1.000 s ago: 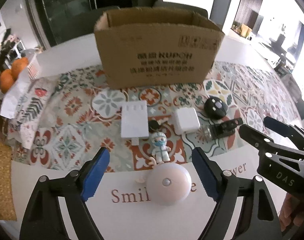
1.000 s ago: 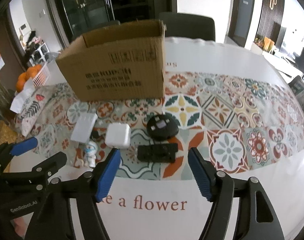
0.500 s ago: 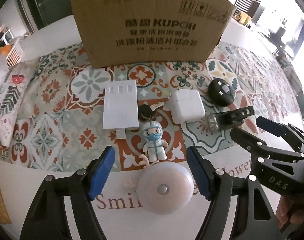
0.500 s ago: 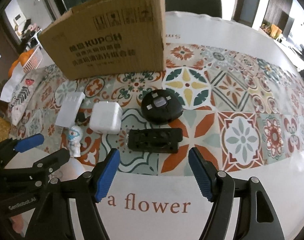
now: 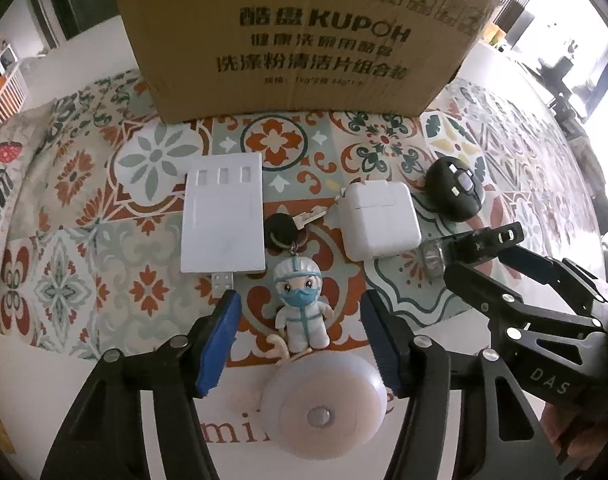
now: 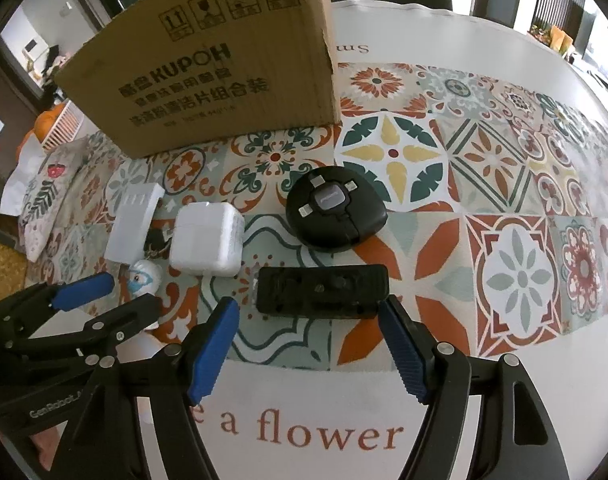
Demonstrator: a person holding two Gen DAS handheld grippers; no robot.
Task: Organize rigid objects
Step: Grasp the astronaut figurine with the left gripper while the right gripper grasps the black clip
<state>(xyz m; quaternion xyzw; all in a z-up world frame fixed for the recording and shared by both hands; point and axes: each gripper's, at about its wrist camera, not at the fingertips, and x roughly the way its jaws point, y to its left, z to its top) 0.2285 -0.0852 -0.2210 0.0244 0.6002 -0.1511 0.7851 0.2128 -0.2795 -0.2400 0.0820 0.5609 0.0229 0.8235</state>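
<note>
Right now the little doll [image 5: 302,306] in a white suit and blue mask lies on the patterned cloth [image 5: 64,288], in the gap between the two blue pads of the left gripper [image 5: 300,340]. Those jaws are closing, but the pads do not touch the doll yet. At 6 o'clock from the doll sits a round pink lamp [image 5: 323,404], touching its feet. At 12 o'clock from the doll is a black key [image 5: 282,230] on a ring. At 10 o'clock is a flat white hub [image 5: 224,216] with a plug sticking out of its near edge. At 1 o'clock is a white charger [image 5: 379,220], and past it at 2 o'clock a round black gadget [image 5: 457,190]. At 3 o'clock from the doll lies a black bar [image 6: 321,290], just in front of the right gripper [image 6: 309,344]. The right jaws are opening, and nothing is between them. The bar's near edge is close to the two blue tips, but I cannot tell if they touch. Behind all these things, at 12 o'clock, stands a big brown box [image 5: 304,40] with black writing. Far off at 10 o'clock is a white basket [image 6: 62,126] with oranges [image 6: 44,122]. The cloth lies on a white table [image 6: 443,40].
</note>
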